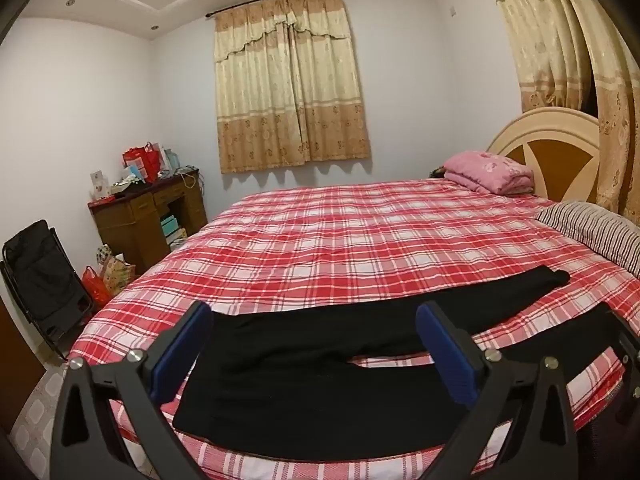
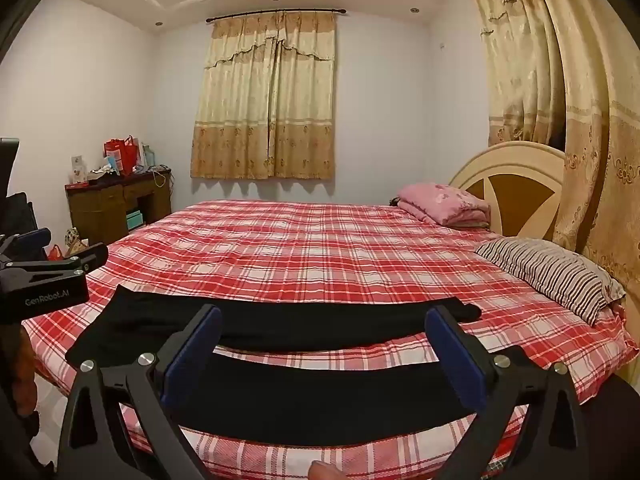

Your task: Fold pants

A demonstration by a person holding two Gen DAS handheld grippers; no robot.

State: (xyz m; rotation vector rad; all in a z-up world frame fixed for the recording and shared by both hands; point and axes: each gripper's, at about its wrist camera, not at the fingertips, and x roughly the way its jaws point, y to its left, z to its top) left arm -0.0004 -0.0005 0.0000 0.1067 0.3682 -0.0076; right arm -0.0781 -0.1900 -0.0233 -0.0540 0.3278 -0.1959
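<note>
My left tongs (image 1: 314,344) stand fully open and hold nothing; the blue pads (image 1: 448,354) frame the waist end of the black pants (image 1: 304,392) without touching the cloth. My right tongs (image 2: 324,348) are likewise spread wide and empty, hovering above the near trouser leg.

The pants lie flat on the bed (image 1: 360,240), close to its near edge, on the red-and-white checked sheet. The waist points to the left side of the bed and the two legs run to the right (slightly parted, with a strip of sheet visible between them). The far leg ends short of the striped pillow (image 2: 556,272).

In the right wrist view, my left tongs appear at the left border, above the waist end. A pink folded blanket (image 1: 492,172) rests against the headboard (image 1: 560,136).
</note>
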